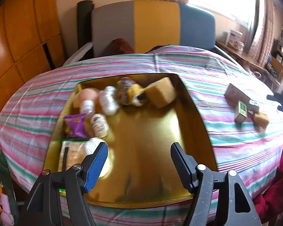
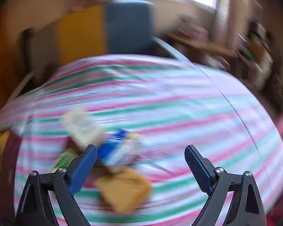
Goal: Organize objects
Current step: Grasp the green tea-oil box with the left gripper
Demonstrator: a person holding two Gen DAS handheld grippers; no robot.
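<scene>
Left hand-held gripper (image 1: 138, 156) is hanging over the gold tray (image 1: 196, 113), jaws spread wide, nothing between them. The tray is sitting on the striped cloth (image 1: 37, 98) covering the bench.

Tray contents are crowding its 9-to-12 o'clock side: tan sponge block (image 1: 161, 92) at 1 o'clock, purple snack bag (image 1: 75, 124) at 9 o'clock, white bottles (image 1: 107, 99) between them, a flat clear packet (image 1: 71, 154) at 7 o'clock. The tray's middle and 5 o'clock area are showing bare gold.

Outside the tray, at 3 o'clock on the cloth, a pale carton (image 1: 237, 92), a small green box (image 1: 242, 112) and a tan cube (image 1: 262, 119) are lying close together.

Right hand-held gripper (image 2: 141, 158) is also standing wide, empty. Its view is heavily blurred: a blue-and-white packet (image 2: 115, 150), a tan block (image 2: 126, 188) and a cream carton (image 2: 81, 128) are lying on the cloth, toward the left finger; contact cannot be told.
</scene>
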